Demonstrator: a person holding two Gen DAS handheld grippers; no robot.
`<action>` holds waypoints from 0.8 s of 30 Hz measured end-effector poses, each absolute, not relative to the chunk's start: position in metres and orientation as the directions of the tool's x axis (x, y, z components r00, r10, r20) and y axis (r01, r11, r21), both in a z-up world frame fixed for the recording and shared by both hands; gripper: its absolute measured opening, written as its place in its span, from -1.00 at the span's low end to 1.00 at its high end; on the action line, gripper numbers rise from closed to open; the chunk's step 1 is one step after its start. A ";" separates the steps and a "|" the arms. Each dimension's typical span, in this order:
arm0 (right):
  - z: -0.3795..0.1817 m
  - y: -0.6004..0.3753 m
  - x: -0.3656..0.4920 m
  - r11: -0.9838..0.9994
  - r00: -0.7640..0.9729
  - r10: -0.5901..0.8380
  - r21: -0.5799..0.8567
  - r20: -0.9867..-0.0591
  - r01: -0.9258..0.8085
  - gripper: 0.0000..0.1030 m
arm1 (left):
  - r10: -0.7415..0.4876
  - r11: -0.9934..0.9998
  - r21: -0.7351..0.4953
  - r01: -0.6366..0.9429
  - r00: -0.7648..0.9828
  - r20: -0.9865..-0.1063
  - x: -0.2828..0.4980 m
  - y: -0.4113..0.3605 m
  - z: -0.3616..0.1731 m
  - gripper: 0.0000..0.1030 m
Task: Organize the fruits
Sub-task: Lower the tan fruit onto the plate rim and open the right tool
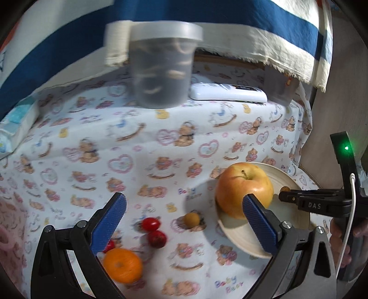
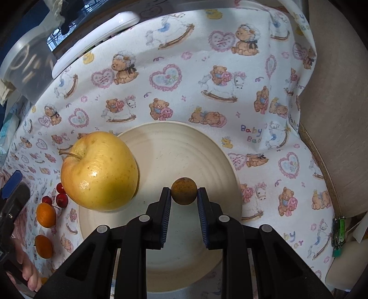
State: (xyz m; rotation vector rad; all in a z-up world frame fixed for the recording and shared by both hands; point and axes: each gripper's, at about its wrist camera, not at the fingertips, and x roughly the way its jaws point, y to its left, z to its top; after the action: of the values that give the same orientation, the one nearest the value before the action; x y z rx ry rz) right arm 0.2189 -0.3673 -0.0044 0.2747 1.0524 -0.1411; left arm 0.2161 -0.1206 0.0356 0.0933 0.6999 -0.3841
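Observation:
A yellow apple (image 2: 99, 171) sits on the left part of a cream plate (image 2: 184, 147); the apple (image 1: 245, 192) and plate (image 1: 285, 177) also show in the left wrist view. My right gripper (image 2: 184, 195) is shut on a small brown round fruit (image 2: 184, 189), held over the plate. My left gripper (image 1: 184, 207) is open and empty above the cloth. Below it lie an orange (image 1: 123, 264), two red cherry tomatoes (image 1: 150, 224) and another small brown fruit (image 1: 191, 219). The right gripper (image 1: 284, 191) enters from the right there.
A bear-print cloth (image 1: 138, 142) covers the table. A lidded grey tub (image 1: 161, 66), a white remote (image 1: 227, 92) and a blue-striped towel (image 1: 230, 13) are at the back. A tissue pack (image 1: 16, 124) lies at the left. The table edge (image 2: 322, 156) is to the right.

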 end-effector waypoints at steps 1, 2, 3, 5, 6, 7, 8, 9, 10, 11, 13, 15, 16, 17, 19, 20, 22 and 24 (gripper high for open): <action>-0.004 -0.365 0.219 0.958 0.493 0.014 0.152 -0.870 0.241 -0.54 | -0.308 0.929 -0.042 0.369 0.703 -0.641 0.214 -0.117 0.037 0.95; -0.003 -0.363 0.218 0.960 0.498 0.010 0.147 -0.867 0.236 -0.53 | -0.302 0.932 -0.039 0.361 0.709 -0.637 0.212 -0.113 0.038 0.95; -0.002 -0.364 0.219 0.961 0.501 0.008 0.145 -0.865 0.235 -0.47 | -0.297 0.934 -0.036 0.356 0.715 -0.634 0.210 -0.108 0.040 0.95; 0.001 -0.361 0.217 0.962 0.513 0.002 0.141 -0.858 0.234 -0.14 | -0.288 0.938 -0.032 0.344 0.726 -0.625 0.204 -0.099 0.043 0.95; 0.004 -0.360 0.214 0.963 0.529 0.000 0.143 -0.849 0.229 0.12 | -0.285 0.940 -0.033 0.338 0.731 -0.621 0.202 -0.093 0.044 0.95; 0.007 -0.360 0.212 0.964 0.545 -0.004 0.142 -0.838 0.226 0.20 | -0.283 0.942 -0.037 0.332 0.733 -0.619 0.200 -0.088 0.045 0.95; 0.011 -0.358 0.210 0.965 0.561 -0.012 0.137 -0.828 0.223 0.21 | -0.280 0.945 -0.043 0.324 0.736 -0.617 0.198 -0.081 0.046 0.95; 0.015 -0.356 0.208 0.966 0.572 -0.016 0.134 -0.820 0.220 0.21 | -0.277 0.948 -0.048 0.316 0.739 -0.615 0.196 -0.076 0.047 0.95; 0.019 -0.354 0.206 0.967 0.582 -0.013 0.138 -0.813 0.215 0.21 | -0.274 0.950 -0.052 0.308 0.743 -0.611 0.193 -0.070 0.048 0.95; 0.021 -0.353 0.204 0.967 0.592 -0.006 0.146 -0.806 0.209 0.21 | -0.272 0.952 -0.055 0.301 0.749 -0.605 0.190 -0.063 0.050 0.95; 0.028 -0.350 0.200 0.969 0.614 0.003 0.155 -0.789 0.194 0.21 | -0.259 0.956 -0.047 0.288 0.764 -0.590 0.183 -0.052 0.052 0.95; 0.034 -0.345 0.196 0.973 0.634 0.000 0.147 -0.773 0.179 0.22 | -0.240 0.962 -0.033 0.271 0.783 -0.574 0.175 -0.043 0.055 0.95; 0.037 -0.341 0.194 0.975 0.644 0.000 0.143 -0.765 0.170 0.22 | -0.232 0.965 -0.029 0.262 0.790 -0.568 0.172 -0.038 0.056 0.95; 0.040 -0.339 0.194 0.976 0.650 0.001 0.142 -0.760 0.163 0.23 | -0.226 0.966 -0.027 0.255 0.794 -0.564 0.169 -0.033 0.057 0.95; 0.046 -0.334 0.191 0.980 0.665 0.005 0.137 -0.747 0.146 0.24 | -0.224 0.969 -0.037 0.245 0.799 -0.559 0.164 -0.022 0.058 0.95; 0.049 -0.330 0.189 0.981 0.673 0.005 0.134 -0.740 0.139 0.24 | -0.217 0.971 -0.040 0.236 0.799 -0.561 0.162 -0.017 0.058 0.95; 0.053 -0.322 0.184 0.984 0.693 0.013 0.133 -0.721 0.120 0.27 | -0.204 0.974 -0.038 0.222 0.801 -0.563 0.158 -0.009 0.058 0.95; 0.057 -0.312 0.180 0.987 0.718 0.014 0.125 -0.696 0.101 0.39 | -0.184 0.980 -0.042 0.192 0.818 -0.545 0.155 0.002 0.058 0.95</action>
State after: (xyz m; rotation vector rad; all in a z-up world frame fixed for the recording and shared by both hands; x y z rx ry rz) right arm 0.1795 -0.3120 0.0572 0.1582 0.7688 -0.0486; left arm 0.1549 0.0019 0.0581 0.0151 0.5787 -0.2002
